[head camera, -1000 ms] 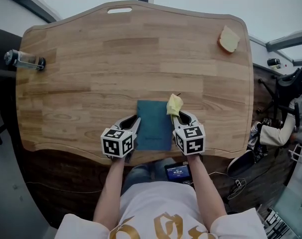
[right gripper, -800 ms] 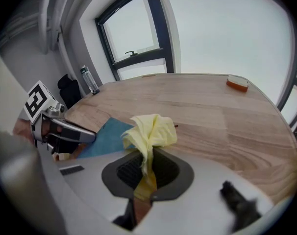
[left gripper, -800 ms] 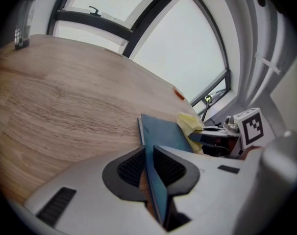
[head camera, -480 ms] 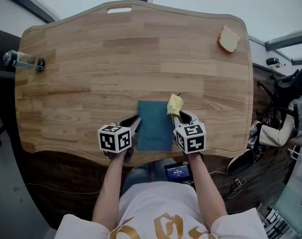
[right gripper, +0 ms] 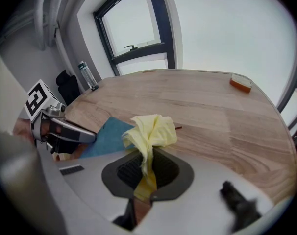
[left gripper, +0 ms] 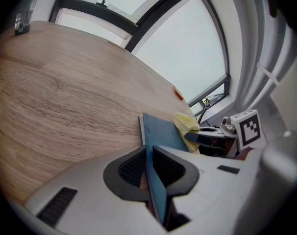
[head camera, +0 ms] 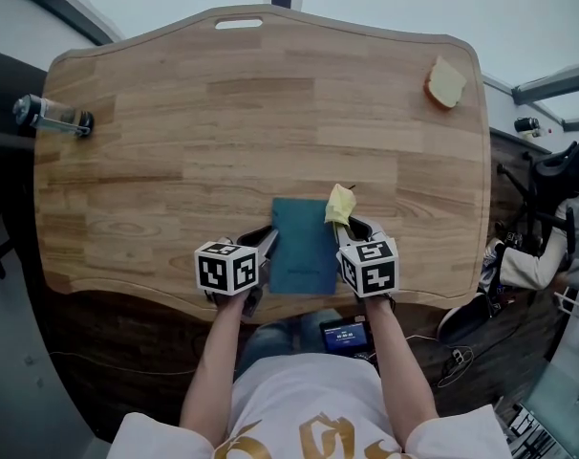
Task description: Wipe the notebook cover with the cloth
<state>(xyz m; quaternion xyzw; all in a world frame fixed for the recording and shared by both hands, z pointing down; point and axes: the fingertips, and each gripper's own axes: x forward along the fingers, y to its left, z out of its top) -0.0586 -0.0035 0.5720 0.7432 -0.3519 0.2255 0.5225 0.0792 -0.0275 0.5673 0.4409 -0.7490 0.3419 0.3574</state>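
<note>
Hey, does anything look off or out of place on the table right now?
Nothing looks spilled or damaged. The teal notebook lies near the table's front edge, its left edge pinched in the left gripper's jaws. The yellow cloth is bunched in the right gripper, beside the notebook's far right corner.

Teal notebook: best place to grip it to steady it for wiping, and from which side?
Its left long edge, coming in from the left: the teal notebook is thin and flat, so only an edge fits the jaws, and the cover stays free. The left gripper is shut there now.
</note>
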